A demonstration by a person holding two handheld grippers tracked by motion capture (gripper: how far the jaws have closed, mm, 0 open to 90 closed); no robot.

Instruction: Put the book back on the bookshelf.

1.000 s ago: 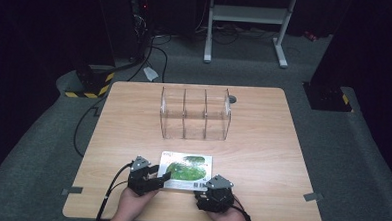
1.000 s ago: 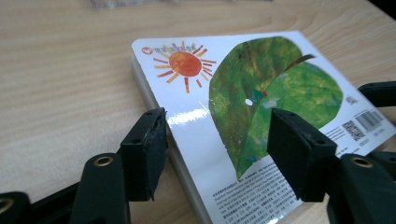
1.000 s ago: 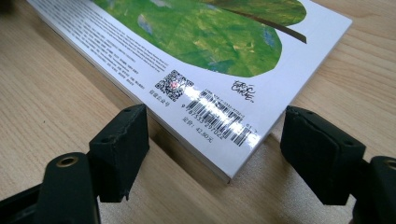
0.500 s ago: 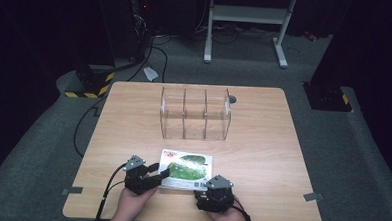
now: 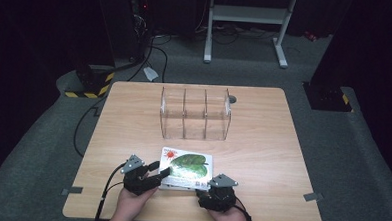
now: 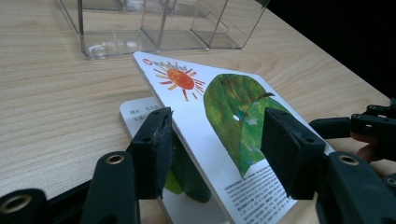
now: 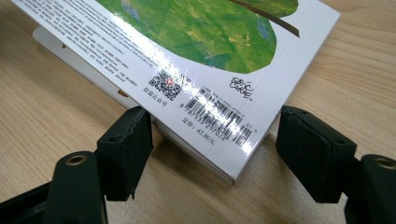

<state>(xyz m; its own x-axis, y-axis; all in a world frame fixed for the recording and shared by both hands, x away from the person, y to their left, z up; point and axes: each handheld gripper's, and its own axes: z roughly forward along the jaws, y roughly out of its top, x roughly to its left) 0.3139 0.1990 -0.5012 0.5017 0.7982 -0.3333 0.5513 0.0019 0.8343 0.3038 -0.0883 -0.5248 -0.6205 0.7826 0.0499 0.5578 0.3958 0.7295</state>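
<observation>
Black jaws of the left gripper (image 6: pixel 215 154) stand wide apart in its own view, and we see the raised back cover of the book (image 6: pixel 224 140) between them. One jaw sits under the lifted cover, at its edge; the other is above the printed face, clear of it as far as we can tell. We cannot tell whether the lower jaw touches the cover. Under the cover we see an inner page (image 6: pixel 140 112) lying flat, with printed lines of text.

In the right gripper view, the right gripper (image 7: pixel 210 154) also stands wide, its jaws set either side of the book's near corner (image 7: pixel 219 135). That corner carries a barcode (image 7: pixel 219 119) and a small square code (image 7: pixel 163 84). We see a gap between each jaw and the book.

In the high view, the left gripper (image 5: pixel 146 176) and right gripper (image 5: pixel 215 189) sit at the near edge of the wooden table (image 5: pixel 262 158), each held by a hand. The book (image 5: pixel 186 167) lies between them, near the table's front, its cover showing a green leaf and a red sun.

Farther back, well apart from the book, a clear plastic organiser (image 5: pixel 195 114) with three compartments stands upright. A small dark disc (image 5: pixel 232 98) lies just beside its far right corner.
</observation>
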